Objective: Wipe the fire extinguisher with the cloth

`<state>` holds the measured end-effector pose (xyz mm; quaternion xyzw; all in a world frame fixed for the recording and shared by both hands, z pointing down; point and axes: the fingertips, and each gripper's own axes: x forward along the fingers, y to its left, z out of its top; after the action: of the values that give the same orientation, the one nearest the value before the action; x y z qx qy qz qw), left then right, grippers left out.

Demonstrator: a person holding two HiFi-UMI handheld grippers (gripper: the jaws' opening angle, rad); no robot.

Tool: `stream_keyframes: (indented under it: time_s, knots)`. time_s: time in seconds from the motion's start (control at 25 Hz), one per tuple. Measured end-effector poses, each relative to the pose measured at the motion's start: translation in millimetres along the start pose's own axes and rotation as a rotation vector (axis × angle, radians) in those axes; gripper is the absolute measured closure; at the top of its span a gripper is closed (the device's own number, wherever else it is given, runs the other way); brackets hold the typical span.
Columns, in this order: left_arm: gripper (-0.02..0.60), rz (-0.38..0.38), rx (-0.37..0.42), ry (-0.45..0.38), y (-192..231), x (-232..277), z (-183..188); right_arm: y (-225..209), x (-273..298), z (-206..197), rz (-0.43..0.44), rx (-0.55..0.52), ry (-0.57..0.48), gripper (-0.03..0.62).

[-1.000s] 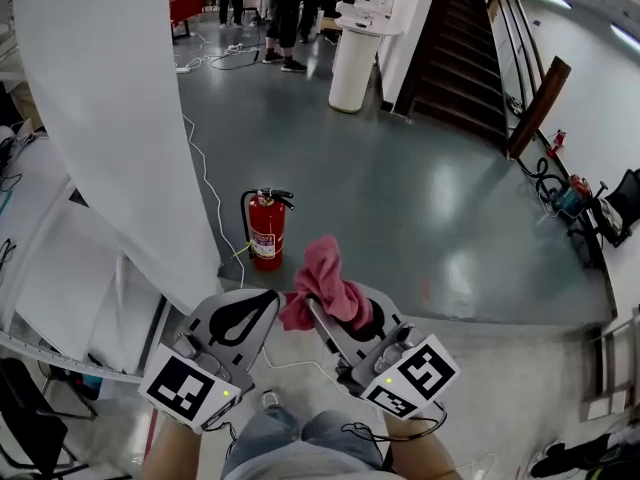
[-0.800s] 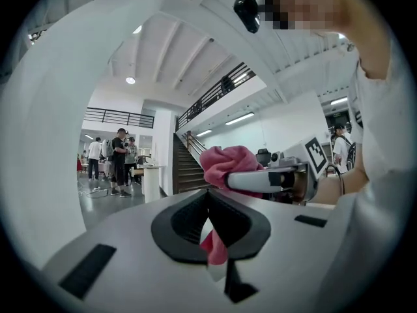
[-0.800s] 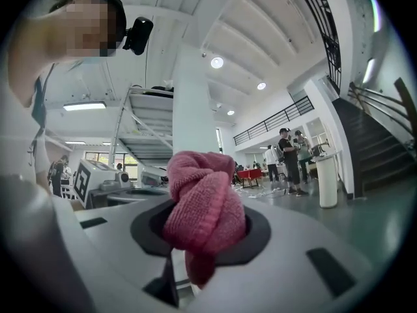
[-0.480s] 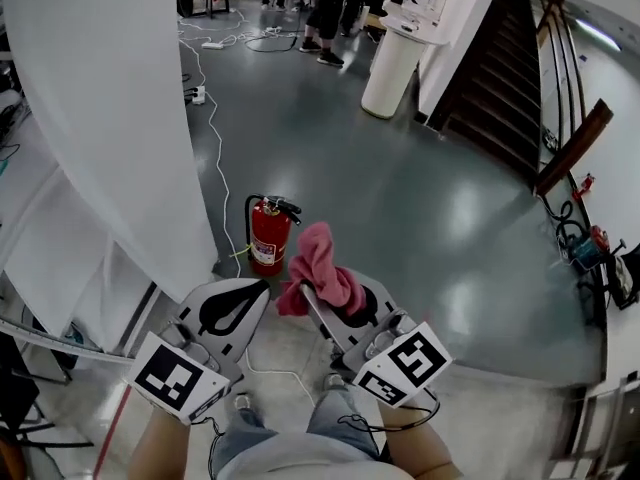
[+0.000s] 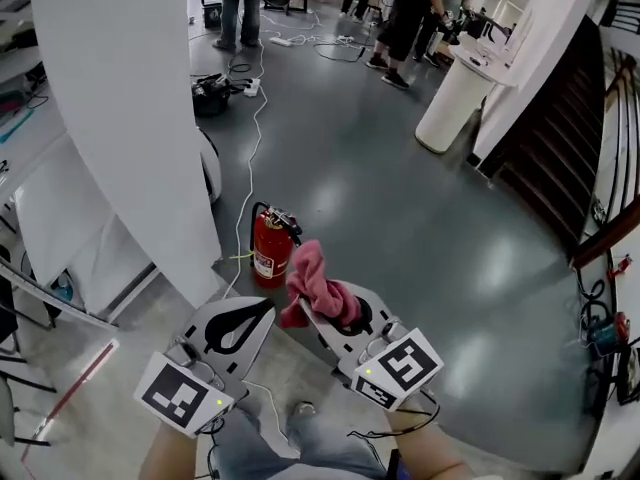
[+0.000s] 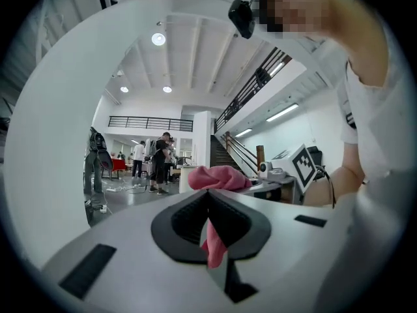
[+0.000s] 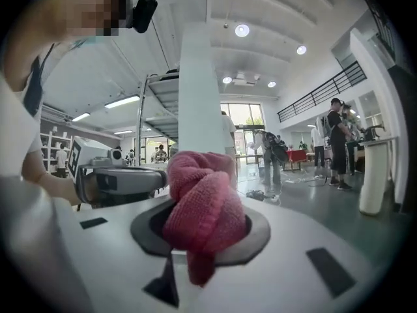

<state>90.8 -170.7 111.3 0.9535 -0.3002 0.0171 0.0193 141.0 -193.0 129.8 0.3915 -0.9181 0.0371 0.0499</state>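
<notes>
Bright, even indoor light from ceiling lamps [image 6: 158,39]. Pale glare patches on glossy floor [image 5: 330,203]; shadows faint. Heavy fisheye bend everywhere, black vignette round both gripper views. Cloth [image 7: 203,204] sharp up close, far background soft, slightly hazy.

Head view looks steeply down; gripper views, level, seemingly share cloth [image 7: 203,210]

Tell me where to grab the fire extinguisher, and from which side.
The black handle atop the fire extinguisher, from above on the open-floor side: it stands upright, its round body looks broad for jaws, and a white panel stands close beside it.
</notes>
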Motion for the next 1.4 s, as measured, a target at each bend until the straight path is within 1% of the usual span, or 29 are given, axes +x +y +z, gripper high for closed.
stream_keyframes:
  time_s: [0.08,0.2,0.44,0.56,0.68,0.84,0.96,1.08,1.16,1.24,1.32,1.4]
  knots:
    - [0.572,0.016,-0.002,0.010,3.8,9.8,-20.0,-11.8,7.1,-21.8,0.005,-0.002,0.008,0.480]
    - [0.572,0.005,-0.001,0.018,12.2,21.4,-54.0,-24.5,23.4,-61.9,0.005,-0.001,0.008,0.480]
    - [0.572,-0.030,-0.017,-0.012,59.8,47.9,-136.8,-45.3,71.3,-158.4,-0.010,-0.024,-0.016,0.480]
    - [0.572,-0.051,0.015,-0.012,75.5,65.8,-186.1,-64.9,90.8,-210.4,-0.025,-0.050,-0.020,0.480]
    - [0.572,-0.065,0.061,-0.017,90.3,82.0,-235.8,-83.7,110.7,-256.4,-0.045,-0.087,-0.040,0.480]
    - [0.572,-0.072,0.065,-0.040,108.5,93.9,-300.4,-99.9,138.1,-310.9,-0.059,-0.154,-0.075,0.480]
    - [0.572,-0.065,0.073,-0.050,111.2,95.6,-346.9,-106.1,153.8,-347.0,-0.069,-0.238,-0.097,0.481]
    - [0.572,-0.046,0.089,-0.061,106.6,97.2,-377.2,-118.2,165.4,-360.4,-0.117,-0.374,-0.099,0.480]
    - [0.572,-0.039,0.097,-0.058,101.1,95.5,-389.1,-128.4,171.1,-349.9,-0.180,-0.490,-0.109,0.480]
    - [0.572,-0.034,0.096,-0.055,98.1,93.1,-392.8,-138.0,176.0,-326.3,-0.253,-0.609,-0.128,0.481]
    - [0.572,-0.033,0.091,-0.064,96.7,91.1,-388.8,-145.8,184.6,-307.4,-0.320,-0.732,-0.123,0.480]
    - [0.572,-0.029,0.092,-0.077,95.8,89.4,-382.7,-148.8,192.3,-302.4,-0.377,-0.840,-0.145,0.480]
